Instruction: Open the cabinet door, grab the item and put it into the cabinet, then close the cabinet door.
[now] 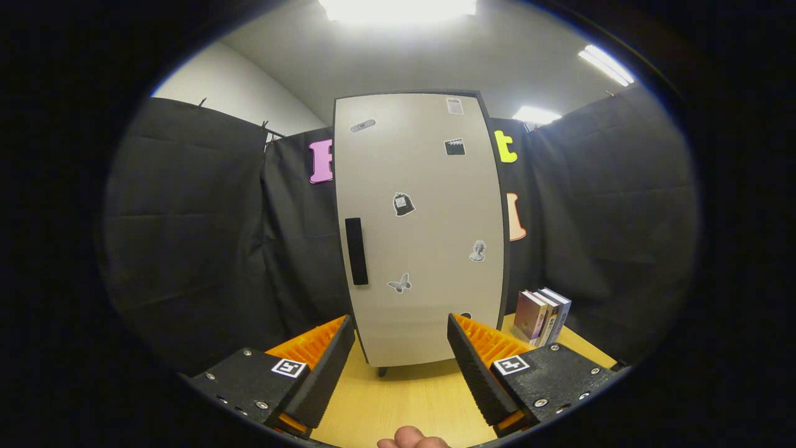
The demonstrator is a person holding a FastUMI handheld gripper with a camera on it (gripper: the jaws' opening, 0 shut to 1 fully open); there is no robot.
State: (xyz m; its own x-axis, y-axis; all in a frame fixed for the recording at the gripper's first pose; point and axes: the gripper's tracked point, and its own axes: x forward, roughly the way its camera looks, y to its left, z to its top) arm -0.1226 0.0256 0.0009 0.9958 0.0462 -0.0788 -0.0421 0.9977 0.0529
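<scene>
- The claw (401, 348) is spread wide and holds nothing, facing the shut door (420, 230) of the cabinet on the bench (404, 398).
- First step, as I judge it: open the door. Aim for the dark handle (356, 251) near the door's left edge, slightly left of the claw's line.
- Close both fingers on the handle, then pull in an arc, as the hinge is probably on the right.
- The books (541, 316), likely the item, stand just right of the cabinet; keep the door's swing off them.
</scene>
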